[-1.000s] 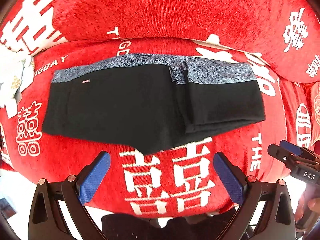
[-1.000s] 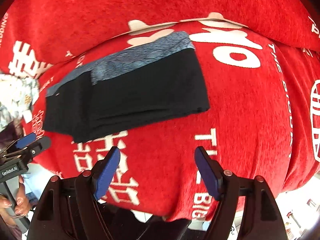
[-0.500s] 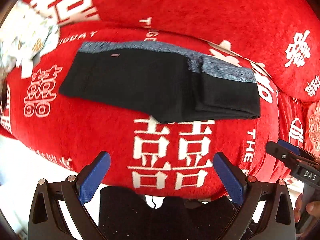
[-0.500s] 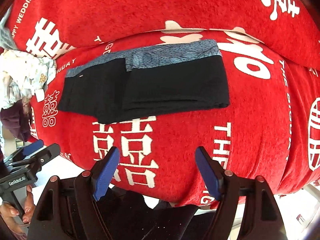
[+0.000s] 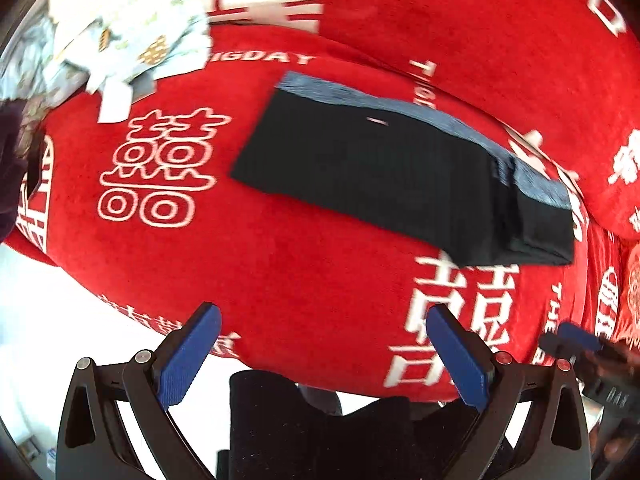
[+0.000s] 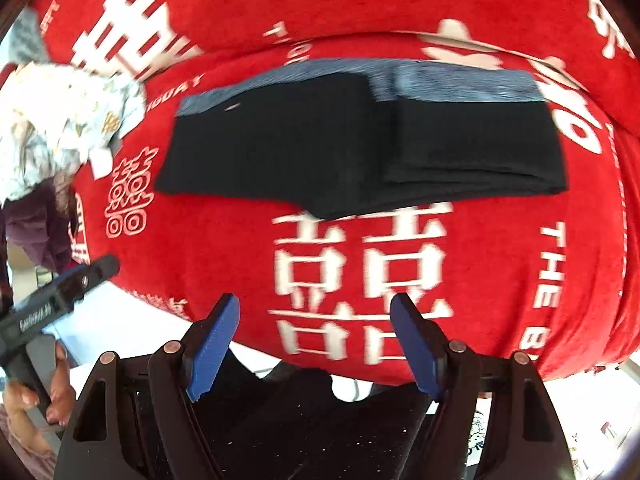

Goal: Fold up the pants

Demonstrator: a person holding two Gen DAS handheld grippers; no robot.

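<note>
The pants [image 5: 384, 172] are seen lying flat on a red blanket [image 5: 280, 272], folded into a long black rectangle with a grey patterned waistband [image 6: 460, 84] along the far edge. One end is doubled over, so that a thicker layer lies on the right part of the garment. A tiny pale tag [image 5: 376, 121] can be made out just below the waistband, but nothing on it can be read.

The blanket is printed with large white double-happiness characters [image 6: 360, 276]. The word "BIGDAY" [image 5: 260, 58] is partly read beside the pants, and "THE" [image 6: 554, 264] is read sideways near the right edge.

A crumpled white patterned cloth [image 5: 124, 24] is piled at the far left of the blanket, well apart from the pants.

The left gripper [image 5: 324, 356] is held above the near edge of the blanket, its blue jaws wide apart with nothing between them. The right gripper [image 6: 316, 348] is likewise held with jaws apart and empty. On the left gripper's handle, seen from the right wrist, blurred lettering [image 6: 34, 320] appears that cannot be read with certainty. A hand [image 6: 36, 392] is wrapped around that handle.
</note>
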